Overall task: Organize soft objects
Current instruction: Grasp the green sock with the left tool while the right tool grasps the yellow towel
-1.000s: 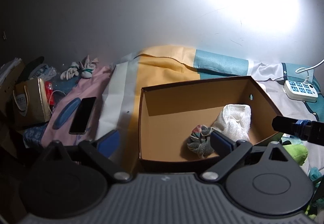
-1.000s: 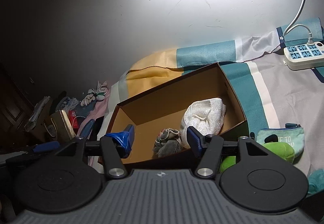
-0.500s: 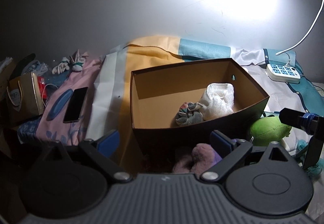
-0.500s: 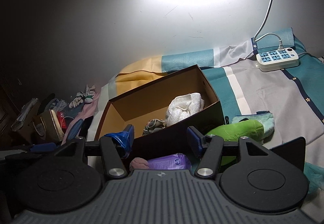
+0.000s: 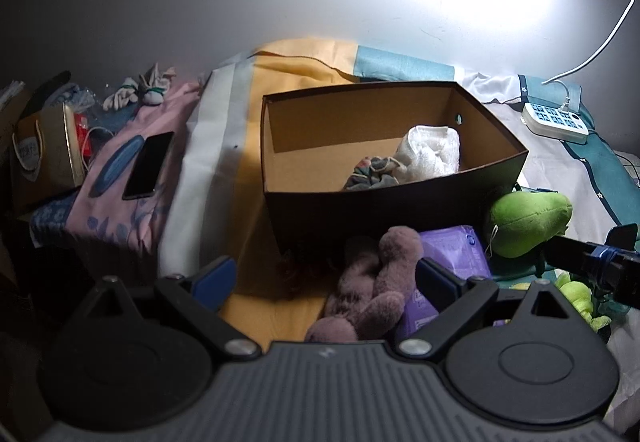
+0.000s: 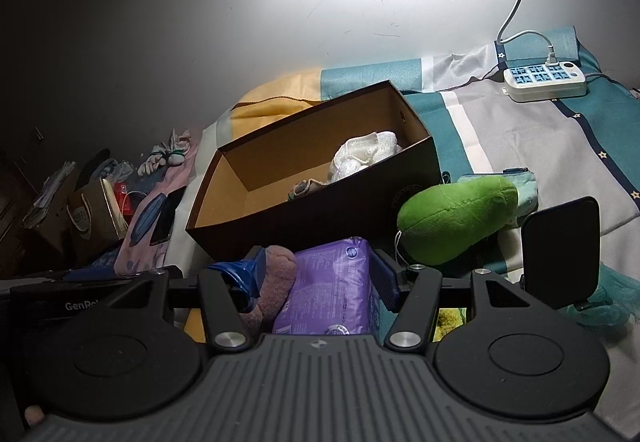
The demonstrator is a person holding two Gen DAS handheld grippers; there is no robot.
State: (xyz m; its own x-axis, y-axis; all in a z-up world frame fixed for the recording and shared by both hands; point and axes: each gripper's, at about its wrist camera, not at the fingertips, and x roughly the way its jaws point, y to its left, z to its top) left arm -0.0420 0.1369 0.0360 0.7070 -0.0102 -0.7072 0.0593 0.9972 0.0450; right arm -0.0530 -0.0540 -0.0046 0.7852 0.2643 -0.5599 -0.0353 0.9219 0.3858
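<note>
Left gripper (image 5: 326,278) and right gripper (image 6: 316,280): each has a grey ribbed housing flanked by two round black discs, and black angular finger arms pivoting on silver screws. Blue pads (image 5: 212,276) line the fingertips. White lettering "GenRo…", partly cut off, marks a black bar at the left of the right wrist view.

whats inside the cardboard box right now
Inside the box: a white towel and a small patterned cloth bundle beside it. The near wall hides the floor close to it, so anything there cannot be seen.
</note>
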